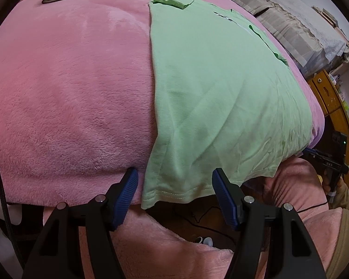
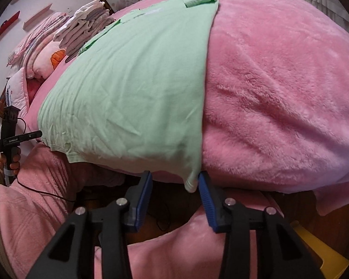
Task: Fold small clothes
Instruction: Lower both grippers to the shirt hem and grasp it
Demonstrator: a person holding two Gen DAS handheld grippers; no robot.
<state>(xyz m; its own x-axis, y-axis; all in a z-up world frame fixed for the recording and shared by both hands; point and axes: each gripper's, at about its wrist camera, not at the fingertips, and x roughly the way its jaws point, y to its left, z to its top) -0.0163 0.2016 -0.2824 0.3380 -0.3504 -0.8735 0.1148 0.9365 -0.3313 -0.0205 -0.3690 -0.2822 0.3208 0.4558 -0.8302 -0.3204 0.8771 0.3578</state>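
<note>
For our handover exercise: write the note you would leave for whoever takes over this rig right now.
Left gripper: open, straddling the near left hem corner of the green T-shirt, not pinching.
Right gripper: open, jaws around the near right hem corner, pads not visibly pressing.
Shirt lies flat on the pink blanket, hem hanging over the near edge.
Done: spread out. Folded stack sits at the far side.
Left: grip both corners, fold.

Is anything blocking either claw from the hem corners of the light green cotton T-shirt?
Nothing visible does. The left claw straddles one hem corner of the light green cotton T-shirt; the right claw brackets the other corner, which hangs over the pink fleece blanket's edge.
</note>
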